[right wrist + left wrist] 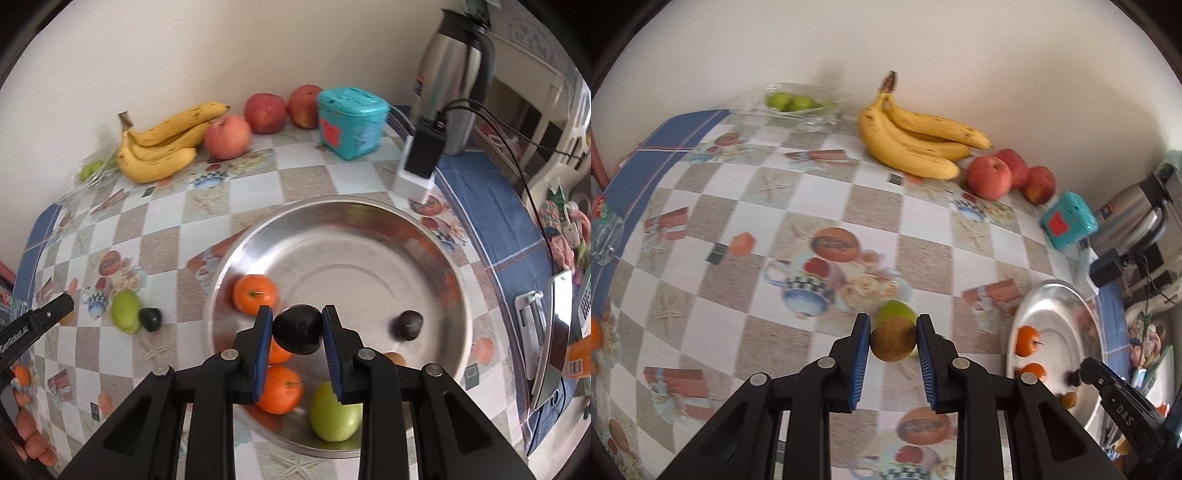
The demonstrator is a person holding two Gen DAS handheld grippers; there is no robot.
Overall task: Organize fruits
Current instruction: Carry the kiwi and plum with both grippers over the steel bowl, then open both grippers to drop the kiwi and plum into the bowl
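**Both tongs loaded over the bench**

My left tongs (893, 341) are clenched on a brown kiwi (892, 339), held above the checked bench (775, 206); a green fruit (894, 311) lies on the cloth just beyond it. Only my left view shows the glass dish (798, 107) of green fruit plainly, at the far left by the wall. The bananas (908, 140) and red apples (990, 177) line the back wall to its right.

My right tongs (297, 328) are clenched on a dark plum (297, 328), held over the steel bowl (369, 229). Only this view shows the bowl's full contents: oranges (255, 293), a green apple (334, 415) and a second dark fruit (407, 325). A small dark fruit (150, 319) sits on the cloth left of the bowl.

Both tongs point steeply downward.
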